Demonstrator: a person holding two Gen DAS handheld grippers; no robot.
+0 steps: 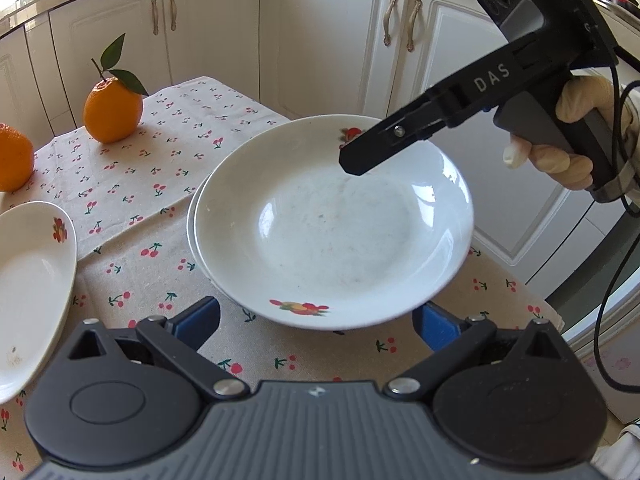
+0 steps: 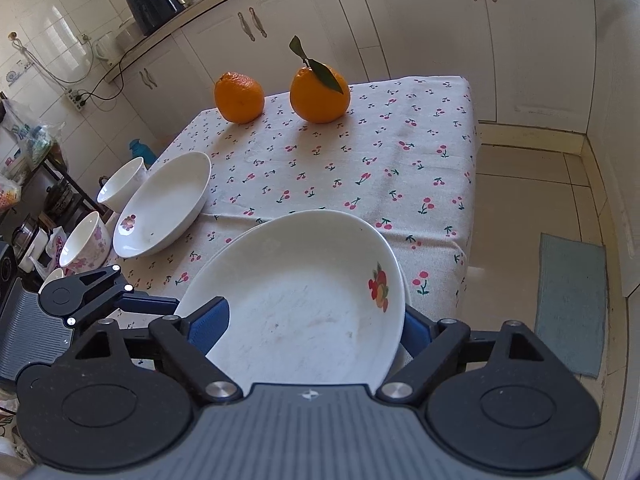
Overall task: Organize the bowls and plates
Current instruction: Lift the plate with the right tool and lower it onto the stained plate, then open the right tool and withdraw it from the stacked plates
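Observation:
Two white plates lie stacked near the table's front corner, and the top plate (image 1: 332,224) (image 2: 304,300) has fruit prints on its rim. My right gripper (image 2: 314,328) (image 1: 360,160) straddles that plate's rim, one blue finger (image 2: 212,324) over the inside and the other finger (image 2: 416,332) behind the outside; the jaws stand wide. My left gripper (image 1: 318,322) (image 2: 80,300) waits open at the opposite rim with nothing gripped. A third white plate (image 1: 32,280) (image 2: 164,204) lies to the left. Beyond it stand a white bowl (image 2: 120,184) and a floral bowl (image 2: 86,244).
Two oranges (image 2: 239,97) (image 2: 319,96) sit at the far side of the cherry-print tablecloth (image 2: 360,160). A gloved hand (image 1: 576,128) holds the right gripper. The table ends just right of the stack, above the tiled floor and a mat (image 2: 572,300). White cabinets stand behind.

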